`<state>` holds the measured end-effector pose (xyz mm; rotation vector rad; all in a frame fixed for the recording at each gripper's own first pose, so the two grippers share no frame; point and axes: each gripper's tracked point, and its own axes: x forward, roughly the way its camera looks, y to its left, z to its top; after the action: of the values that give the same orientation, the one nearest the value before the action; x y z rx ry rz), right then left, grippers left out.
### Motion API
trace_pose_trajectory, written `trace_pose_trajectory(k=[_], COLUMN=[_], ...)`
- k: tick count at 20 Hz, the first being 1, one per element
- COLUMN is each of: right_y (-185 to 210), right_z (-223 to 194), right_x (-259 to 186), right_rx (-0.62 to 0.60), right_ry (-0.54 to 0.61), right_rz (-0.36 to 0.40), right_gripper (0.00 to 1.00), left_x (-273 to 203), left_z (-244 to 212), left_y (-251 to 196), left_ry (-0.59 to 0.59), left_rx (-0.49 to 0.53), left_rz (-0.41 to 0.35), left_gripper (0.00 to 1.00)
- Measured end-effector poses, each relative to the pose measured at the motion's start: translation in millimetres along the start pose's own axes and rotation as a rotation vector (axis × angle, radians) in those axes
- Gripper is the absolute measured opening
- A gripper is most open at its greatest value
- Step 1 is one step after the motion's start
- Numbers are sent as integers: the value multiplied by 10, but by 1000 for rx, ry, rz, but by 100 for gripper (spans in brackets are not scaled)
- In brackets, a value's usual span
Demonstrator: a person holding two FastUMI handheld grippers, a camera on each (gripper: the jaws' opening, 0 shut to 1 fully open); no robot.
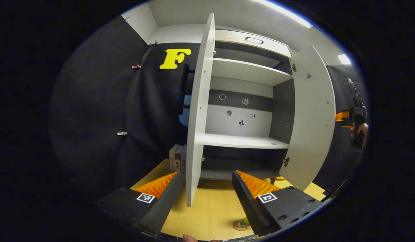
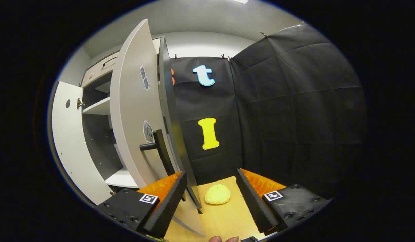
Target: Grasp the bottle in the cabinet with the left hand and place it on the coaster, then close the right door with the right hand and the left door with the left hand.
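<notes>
Cabinet [image 1: 244, 111] shelves look bare, both doors open. I judge the bottle step is done: at the bottom edge of the left gripper view a coaster [image 1: 239, 227] with something greenish on it, likely the bottle [image 1: 245, 221]; its axis I cannot tell. Right door [image 2: 133, 111] stands edge-on to my right tongs [image 2: 211, 195], spread wide, holding nothing; its bar handle [image 2: 157, 146] runs vertical. Next: push that door shut. Left tongs [image 1: 207, 191] wide, straddling the left door [image 1: 199, 111] edge. A yellow lump [image 2: 218, 194] sits on the counter [image 2: 224, 218].

black gripper [image 1: 209, 188] bodies, square markers (screws visible)
</notes>
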<state>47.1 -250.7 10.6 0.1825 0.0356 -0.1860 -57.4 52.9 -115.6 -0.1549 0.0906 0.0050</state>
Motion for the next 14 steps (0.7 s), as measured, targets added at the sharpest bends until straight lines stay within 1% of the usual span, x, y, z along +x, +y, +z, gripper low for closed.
trace_pose_trajectory(k=[2,6,7,8,11,14], right_y=[21,92,120,162,362,678], right_z=[10,45,43,35,-15,-92], right_x=[-5,-28,-36,-55,-118,-166], right_rx=[-26,-107,-107,-102,-97,-91], right_ry=[-7,-38,-37,-34,-25,-6], right_rz=[-2,-21,-24,-19,19,88], right_gripper=[98,98,98,100,98,97], left_x=[-3,-16,-20,-22,-2,12], left_z=[72,126,141,144,200,229], left_y=[135,334,376,427,537,621], left_ry=[-2,8,8,9,0,-6], left_rx=[7,-11,-15,-15,-7,7], left_rz=[16,35,43,51,70,79], left_gripper=[95,95,95,95,95,95])
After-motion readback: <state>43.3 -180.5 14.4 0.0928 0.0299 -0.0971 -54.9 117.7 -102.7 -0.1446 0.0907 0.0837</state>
